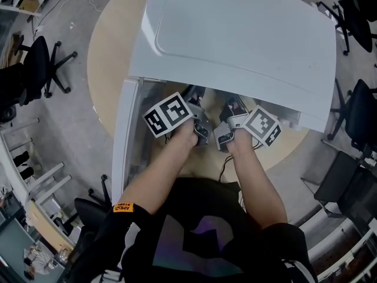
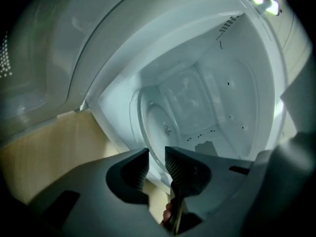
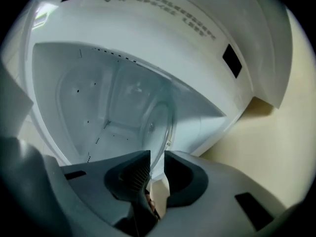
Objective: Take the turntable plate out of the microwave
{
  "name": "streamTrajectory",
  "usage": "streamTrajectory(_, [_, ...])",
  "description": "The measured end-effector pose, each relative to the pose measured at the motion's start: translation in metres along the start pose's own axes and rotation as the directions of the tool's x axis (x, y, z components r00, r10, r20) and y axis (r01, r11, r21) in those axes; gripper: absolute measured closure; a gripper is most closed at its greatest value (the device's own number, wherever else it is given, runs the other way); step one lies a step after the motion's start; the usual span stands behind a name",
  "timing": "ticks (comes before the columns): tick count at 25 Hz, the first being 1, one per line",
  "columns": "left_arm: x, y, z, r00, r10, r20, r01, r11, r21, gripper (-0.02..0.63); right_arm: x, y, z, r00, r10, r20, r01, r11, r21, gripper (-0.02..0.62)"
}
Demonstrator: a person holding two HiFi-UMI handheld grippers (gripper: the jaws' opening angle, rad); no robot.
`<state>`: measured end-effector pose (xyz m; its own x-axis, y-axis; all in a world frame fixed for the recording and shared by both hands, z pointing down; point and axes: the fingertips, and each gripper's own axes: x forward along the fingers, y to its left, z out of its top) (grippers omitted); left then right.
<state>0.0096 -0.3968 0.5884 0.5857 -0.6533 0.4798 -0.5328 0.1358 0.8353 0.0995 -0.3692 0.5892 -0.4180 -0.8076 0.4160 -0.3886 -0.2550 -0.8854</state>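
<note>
The clear glass turntable plate (image 2: 165, 125) stands tilted on edge at the mouth of the white microwave (image 1: 235, 34); its disc also fills the opening in the right gripper view (image 3: 158, 125). My left gripper (image 2: 156, 164) is shut on the plate's rim from one side. From the opposite side my right gripper (image 3: 157, 164) is shut on the rim as well. In the head view both grippers, left (image 1: 197, 125) and right (image 1: 227, 131), sit side by side at the opening under the microwave's top. The plate is hidden there.
The microwave rests on a round wooden table (image 1: 109, 58), and its door (image 1: 126, 134) hangs open at the left of the opening. Black office chairs stand on the floor at the left (image 1: 41, 63) and right (image 1: 359, 111).
</note>
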Motion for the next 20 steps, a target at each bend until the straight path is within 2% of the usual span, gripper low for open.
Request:
streamTrajectory(8, [-0.002,-0.01,-0.003,1.0,-0.027,-0.014,0.027,1.0,-0.001,0.474,0.011,-0.004,0.003,1.0,0.013,0.003,-0.014,0.998,0.058,0.517])
streamTrajectory(17, [-0.006,-0.02,-0.005,0.997,-0.067,-0.034,0.068,0.997,0.039,0.474,0.02,0.002,0.011,0.996,0.081,0.047,-0.087,0.987,0.133,0.518])
streamTrajectory(20, [-0.006,-0.019,-0.009,0.996,-0.07,-0.054,0.072,0.997,0.041,0.474,0.017,0.009,0.017,0.986,0.141,0.085,-0.155,0.971,0.182,0.534])
